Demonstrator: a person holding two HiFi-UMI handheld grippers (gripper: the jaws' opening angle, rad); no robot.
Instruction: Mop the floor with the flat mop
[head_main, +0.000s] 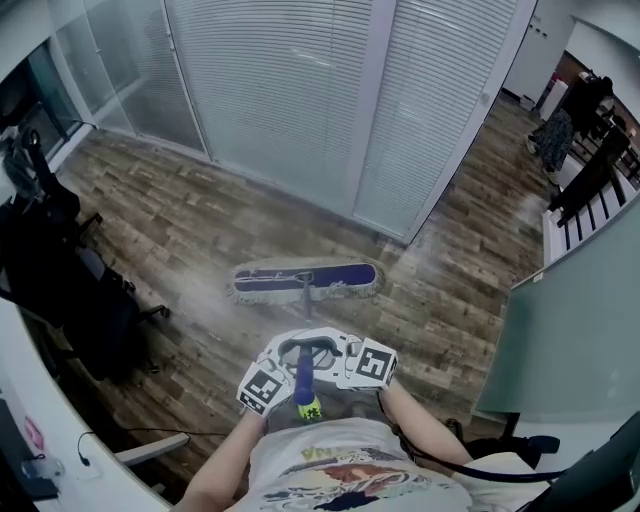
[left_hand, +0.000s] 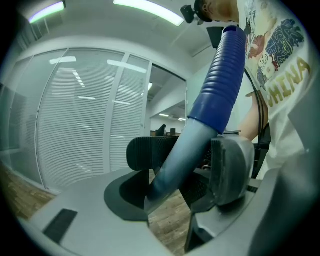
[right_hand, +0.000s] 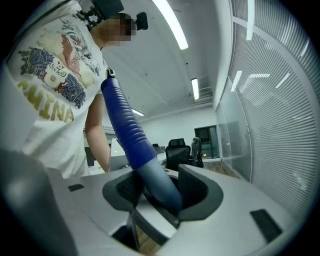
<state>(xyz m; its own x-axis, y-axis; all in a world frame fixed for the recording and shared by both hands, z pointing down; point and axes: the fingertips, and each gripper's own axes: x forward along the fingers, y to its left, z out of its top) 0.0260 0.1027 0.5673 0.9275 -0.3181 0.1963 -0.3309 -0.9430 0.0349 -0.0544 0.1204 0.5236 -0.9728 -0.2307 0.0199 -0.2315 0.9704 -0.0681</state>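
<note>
My left hand-held gripper (left_hand: 192, 165) and right hand-held gripper (right_hand: 160, 192) clamp the handle (head_main: 304, 375), hiding part of it; the mop head (head_main: 305, 281) lies on the wood floor (head_main: 200, 230) by blinds (head_main: 280, 90).

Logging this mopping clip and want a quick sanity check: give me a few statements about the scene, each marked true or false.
1. The left gripper and the right gripper are both closed on the blue-and-grey mop handle. True.
2. The flat blue mop head rests on carpet. False: it lies on the wooden plank floor.
3. The mop head lies near the glass wall with white blinds. True.
4. The person wears a black shirt. False: it is a white printed T-shirt.
</note>
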